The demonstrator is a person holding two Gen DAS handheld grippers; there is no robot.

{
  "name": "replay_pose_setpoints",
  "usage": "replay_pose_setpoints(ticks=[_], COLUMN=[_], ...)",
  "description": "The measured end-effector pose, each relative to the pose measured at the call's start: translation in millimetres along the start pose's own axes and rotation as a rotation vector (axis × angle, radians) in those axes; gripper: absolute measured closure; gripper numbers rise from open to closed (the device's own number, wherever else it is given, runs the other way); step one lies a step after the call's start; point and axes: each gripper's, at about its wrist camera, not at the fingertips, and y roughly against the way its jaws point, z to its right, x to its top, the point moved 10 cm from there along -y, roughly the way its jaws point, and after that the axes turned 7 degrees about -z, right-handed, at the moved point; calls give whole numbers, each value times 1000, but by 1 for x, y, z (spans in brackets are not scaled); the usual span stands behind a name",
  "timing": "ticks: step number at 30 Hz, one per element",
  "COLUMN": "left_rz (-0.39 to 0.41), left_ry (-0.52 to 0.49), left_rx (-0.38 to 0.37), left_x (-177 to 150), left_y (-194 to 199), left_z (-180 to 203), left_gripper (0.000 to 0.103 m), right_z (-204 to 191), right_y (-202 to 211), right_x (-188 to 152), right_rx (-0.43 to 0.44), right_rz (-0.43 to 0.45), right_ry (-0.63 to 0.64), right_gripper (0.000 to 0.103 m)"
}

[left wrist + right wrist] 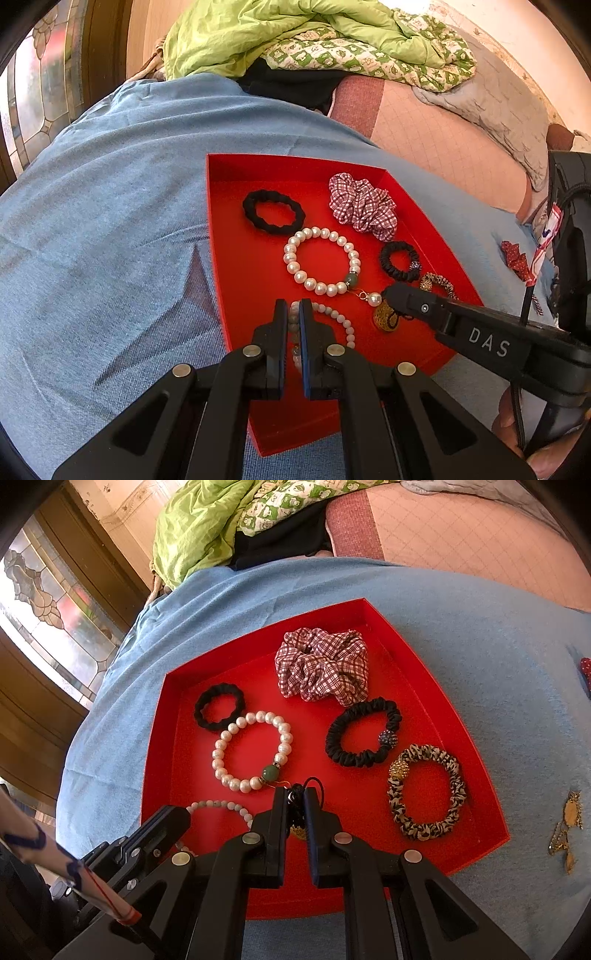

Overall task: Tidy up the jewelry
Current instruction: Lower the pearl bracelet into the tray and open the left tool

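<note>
A blue cloth [461,635] covers the bed. A red tray [491,827] sits on the cloth. Beside the tray, right on the cloth, lie a gold trinket [567,830] and a small red dotted bow [517,258]. A green blanket [258,33] is piled behind.

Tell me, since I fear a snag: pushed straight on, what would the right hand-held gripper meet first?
Probably the pearl bracelet, just beyond the right hand-held gripper, which is shut on a black cord; depth is uncertain.

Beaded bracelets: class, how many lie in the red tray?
2. The white pearl bracelet lies mid-tray beside the plain black hair tie. The pale bead bracelet lies at the near edge, clamped by the left gripper and partly hidden.
</note>
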Motion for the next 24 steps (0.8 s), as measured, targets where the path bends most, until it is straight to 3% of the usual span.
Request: replay_pose_setpoints(ticks=[24], left_rz=[35], left_ry=[6], left_rx=[28], left_x=[6], left_y=[11], left_z=[-4], left_gripper=[97], right_z=[-6], right_y=[19], right_x=[4], right_rx=[18], right_rz=[35], right_ry=[13], right_gripper=[86])
